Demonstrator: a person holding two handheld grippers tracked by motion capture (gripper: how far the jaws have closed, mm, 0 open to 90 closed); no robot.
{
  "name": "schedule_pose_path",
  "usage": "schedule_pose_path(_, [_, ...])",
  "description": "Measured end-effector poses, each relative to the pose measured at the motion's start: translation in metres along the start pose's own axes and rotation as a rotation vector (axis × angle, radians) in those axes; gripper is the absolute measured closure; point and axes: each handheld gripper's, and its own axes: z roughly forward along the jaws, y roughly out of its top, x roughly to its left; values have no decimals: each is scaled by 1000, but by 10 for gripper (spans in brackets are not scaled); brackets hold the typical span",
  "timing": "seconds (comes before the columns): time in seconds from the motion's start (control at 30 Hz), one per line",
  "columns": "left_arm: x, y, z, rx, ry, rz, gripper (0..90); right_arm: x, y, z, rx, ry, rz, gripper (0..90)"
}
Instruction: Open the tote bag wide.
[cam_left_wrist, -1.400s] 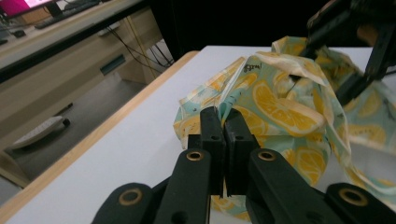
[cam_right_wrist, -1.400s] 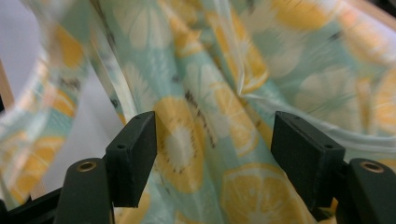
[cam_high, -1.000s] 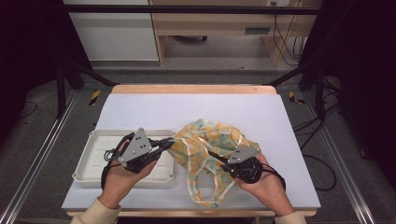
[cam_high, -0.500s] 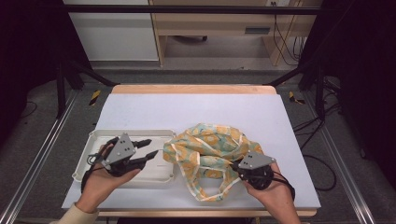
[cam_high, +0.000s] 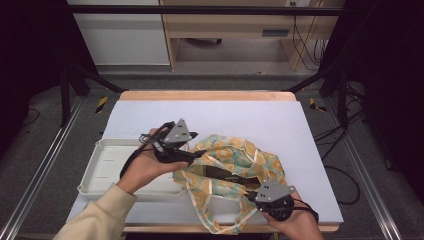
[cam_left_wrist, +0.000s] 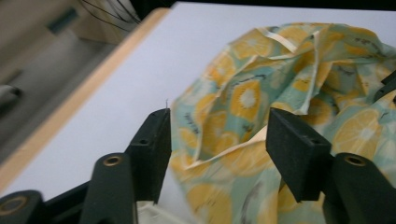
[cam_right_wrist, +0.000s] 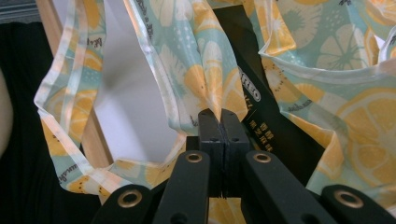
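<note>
Black rubbery pads on the left tongs stand spread, having just been opening, with nothing pinched between them; the lemon-print bag lies just ahead, its crumpled near edge showing between the jaws without the pads pressing it. The right tongs are pressed together on a fold of the bag's rim, the thin cloth standing up from between the pads.

From above, the left tongs sit at the bag's left edge, over the near end of the white tray, and the right tongs hold the bag's near side close to the front edge of the counter. The bag itself lies rumpled in the middle front of the counter, its handle loops trailing toward the person, and a dark strip shows inside its mouth.

My guess is that the bag is being straightened or folded, and the left side is between grips: one hand anchors while the other looks for a new hold. The next move wants the left tongs eased onto a clear hem or corner, closing on one layer, not a bunch, while the right keeps its pinch.
</note>
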Motion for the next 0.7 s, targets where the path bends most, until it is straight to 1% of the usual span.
schedule_pose_path(0.07, [-6,0,14,59,-30,35,336,1,-1,-1,0,-1,-6,899])
schedule_pose_path(0.13, [-12,-3,23,118,-60,60,301,1,-3,-3,-8,-6,-1,898])
schedule_pose_path(0.17, [-15,-4,27,151,-65,79,283,0,-3,-3,-14,-8,1,898])
schedule_pose_path(0.2, [-16,-5,30,180,-43,101,276,0,-4,-4,-17,-9,4,898])
schedule_pose_path(0.23, [-17,-7,33,201,-44,108,262,1,-4,-5,-18,-6,4,898])
schedule_pose_path(0.27, [-17,-8,36,223,-57,103,262,1,-4,-5,-18,-6,4,898])
schedule_pose_path(0.3, [-17,-9,38,241,-55,110,338,2,-5,-5,-17,-2,1,898])
schedule_pose_path(0.33, [-17,-10,40,256,-42,120,338,2,-5,-5,-17,-2,1,898])
schedule_pose_path(0.37, [-16,-10,43,288,-32,129,403,2,-5,-6,-18,1,1,898])
schedule_pose_path(0.4, [-15,-10,45,303,-13,136,471,2,-5,-6,-18,5,1,899])
schedule_pose_path(0.43, [-14,-9,45,299,5,135,568,3,-5,-5,-15,8,1,900])
schedule_pose_path(0.47, [-14,-8,46,294,14,127,656,4,-5,-5,-10,13,-3,900])
schedule_pose_path(0.5, [-12,-6,45,286,28,118,709,5,-5,-5,-4,19,-6,900])
schedule_pose_path(0.53, [-11,-5,45,273,40,98,782,6,-6,-4,5,24,-8,900])
schedule_pose_path(0.57, [-9,-3,44,255,49,74,810,7,-6,-4,15,29,-12,900])
schedule_pose_path(0.63, [-6,1,42,218,79,39,854,9,-8,-3,36,36,-20,900])
schedule_pose_path(0.7, [-3,4,38,179,102,4,871,10,-11,-3,56,43,-17,900])
